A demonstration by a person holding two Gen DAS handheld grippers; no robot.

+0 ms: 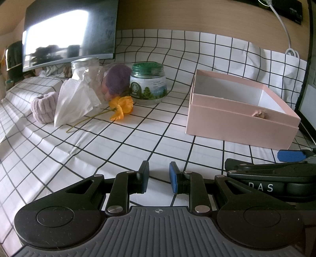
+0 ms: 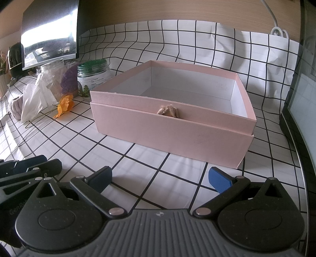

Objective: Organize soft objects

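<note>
A desk (image 1: 138, 142) is lying under a white cloth (image 1: 217, 51) with a black grid, which is wrinkling and riding up against a wood-grain wall (image 1: 177, 13) behind. A dark monitor (image 1: 69, 33) is standing at the back left, its screen reflecting bright daylight. A white cable (image 1: 282, 23) is hanging down the wall at the right, ending in a coil. Another dark screen's edge (image 2: 300, 122) is showing at the far right. Soft daylight is falling across the cloth.

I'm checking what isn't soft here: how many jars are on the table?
2. A green-lidded jar stands left of the pink box; a clear jar sits behind the white tissue, further left. Others may hide behind that cluster.
</note>
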